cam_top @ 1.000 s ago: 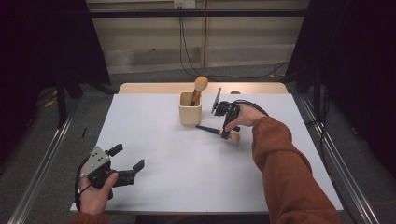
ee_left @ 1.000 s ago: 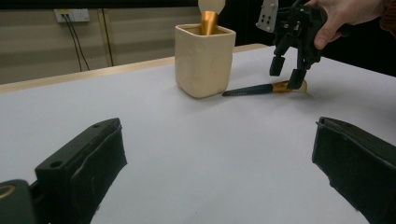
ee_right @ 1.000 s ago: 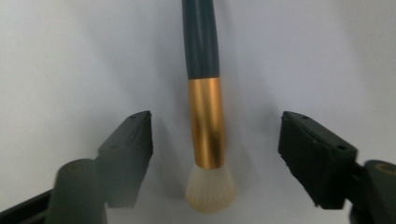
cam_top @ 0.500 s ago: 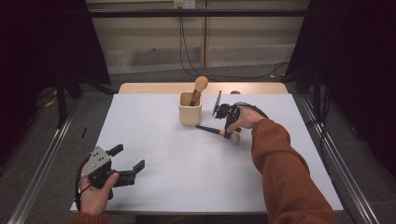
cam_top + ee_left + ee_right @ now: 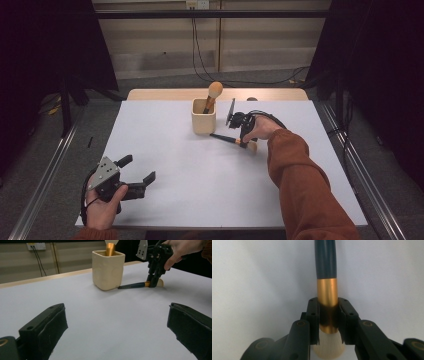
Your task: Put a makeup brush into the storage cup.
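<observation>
The makeup brush point(image 5: 231, 140) lies flat on the white tabletop just right of the cream holder point(image 5: 203, 116), its dark handle tip almost touching the holder's base. It has a dark blue-black handle, a gold ferrule point(image 5: 327, 304) and pale bristles point(image 5: 160, 283) that point away from the holder.

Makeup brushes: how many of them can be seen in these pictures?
2. One brush stands in the beige cup. The other brush lies on the table right of the cup, gripped at its gold ferrule by the right claw.
</observation>
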The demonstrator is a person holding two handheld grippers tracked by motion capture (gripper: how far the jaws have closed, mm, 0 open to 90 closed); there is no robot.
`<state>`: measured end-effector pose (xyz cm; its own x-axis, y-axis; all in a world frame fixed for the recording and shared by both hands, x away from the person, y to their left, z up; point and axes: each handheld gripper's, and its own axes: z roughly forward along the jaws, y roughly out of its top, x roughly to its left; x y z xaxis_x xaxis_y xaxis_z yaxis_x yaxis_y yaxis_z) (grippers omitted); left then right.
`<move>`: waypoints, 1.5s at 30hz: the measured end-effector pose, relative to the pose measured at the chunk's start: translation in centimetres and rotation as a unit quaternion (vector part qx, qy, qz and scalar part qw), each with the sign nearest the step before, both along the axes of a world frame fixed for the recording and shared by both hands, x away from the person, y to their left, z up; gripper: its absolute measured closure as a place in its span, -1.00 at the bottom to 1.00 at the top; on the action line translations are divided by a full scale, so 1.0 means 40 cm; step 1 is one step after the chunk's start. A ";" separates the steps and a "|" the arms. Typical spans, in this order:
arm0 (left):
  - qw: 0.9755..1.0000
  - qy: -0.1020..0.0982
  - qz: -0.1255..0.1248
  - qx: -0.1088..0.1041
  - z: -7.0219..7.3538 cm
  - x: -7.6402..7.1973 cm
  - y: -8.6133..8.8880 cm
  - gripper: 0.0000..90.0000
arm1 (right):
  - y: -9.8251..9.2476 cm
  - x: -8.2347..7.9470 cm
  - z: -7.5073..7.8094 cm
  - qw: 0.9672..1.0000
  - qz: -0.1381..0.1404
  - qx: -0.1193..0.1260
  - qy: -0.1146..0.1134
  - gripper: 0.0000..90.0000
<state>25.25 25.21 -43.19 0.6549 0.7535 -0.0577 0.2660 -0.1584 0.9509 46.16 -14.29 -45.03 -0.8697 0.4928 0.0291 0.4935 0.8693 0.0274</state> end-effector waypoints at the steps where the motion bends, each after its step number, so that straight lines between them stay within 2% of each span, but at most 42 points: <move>1: 1.000 0.001 0.000 0.001 0.000 0.000 0.000 -0.95 | 0.000 0.000 0.000 1.000 -0.001 0.001 -0.001 0.63; 8: 1.000 0.000 0.001 0.001 0.000 0.000 0.001 -0.95 | -0.005 -0.002 0.001 1.000 -0.002 0.008 0.002 0.64; 11: 1.000 -0.006 0.003 -0.003 0.003 -0.003 0.002 -0.95 | -0.004 -0.004 0.002 1.000 -0.006 0.009 0.006 0.64; 18: 1.000 -0.006 0.001 -0.001 0.003 -0.003 0.001 -0.94 | -0.008 -0.014 0.016 1.000 -0.012 0.013 -0.004 0.65; 29: 1.000 -0.004 0.000 0.001 0.002 -0.001 -0.001 -0.95 | -0.054 -0.029 0.039 0.999 -0.030 0.034 -0.016 0.65; 38: 1.000 -0.003 0.004 -0.001 0.002 -0.002 0.000 -0.94 | -0.091 -0.048 0.055 0.996 -0.059 0.048 -0.046 0.65; 45: 1.000 -0.002 0.004 0.000 0.002 -0.002 0.000 -0.95 | -0.131 -0.060 0.076 0.990 -0.088 0.084 -0.068 0.65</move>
<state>25.19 25.19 -43.11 0.6490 0.7587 -0.0552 0.2628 -0.1554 0.9523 43.75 -19.51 -42.01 -0.7720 0.6355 0.0121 0.6190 0.7473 0.2416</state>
